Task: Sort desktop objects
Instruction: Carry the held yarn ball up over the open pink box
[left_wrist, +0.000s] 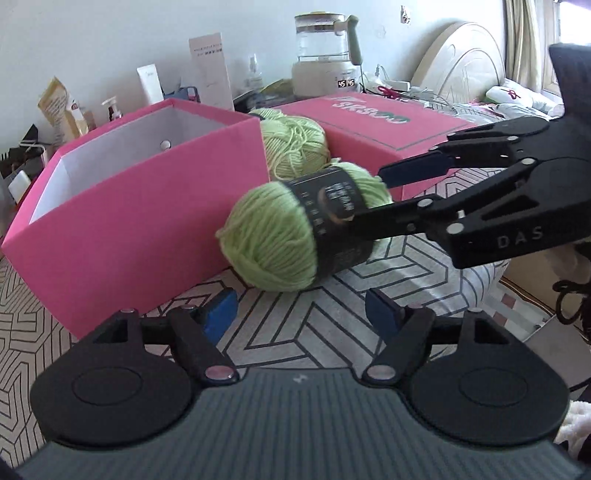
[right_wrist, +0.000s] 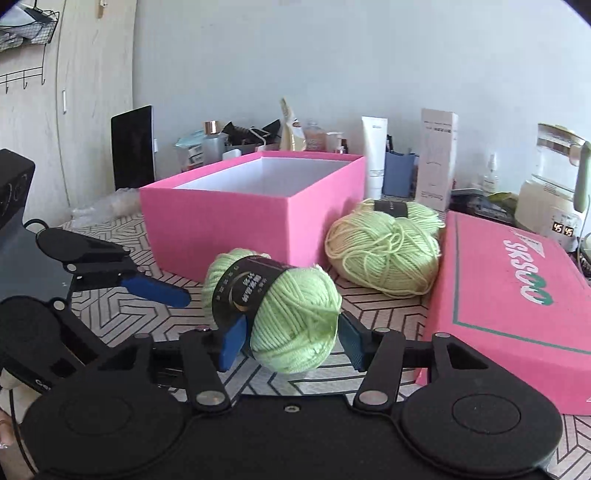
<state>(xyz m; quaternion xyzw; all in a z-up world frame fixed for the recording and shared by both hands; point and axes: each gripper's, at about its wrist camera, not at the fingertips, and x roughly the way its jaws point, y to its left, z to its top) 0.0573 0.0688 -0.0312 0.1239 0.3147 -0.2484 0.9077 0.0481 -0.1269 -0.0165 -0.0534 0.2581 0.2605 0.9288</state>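
Left: open pink box (right_wrist: 255, 206) on bench (right_wrist: 122, 236); left tongs (left_wrist: 301, 312) spread wide, empty. Centre: skein (right_wrist: 280, 314) pinched between right tongs (right_wrist: 291, 341), lifted near box. Probably light, soft, squashy; best gripped across the middle, by the paper band (right_wrist: 240, 291).

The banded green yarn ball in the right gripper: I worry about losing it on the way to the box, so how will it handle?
The banded yarn ball looks soft, so the right gripper likely dents rather than slips. It probably weighs little. Set on the table, its rounded ends might let it roll.
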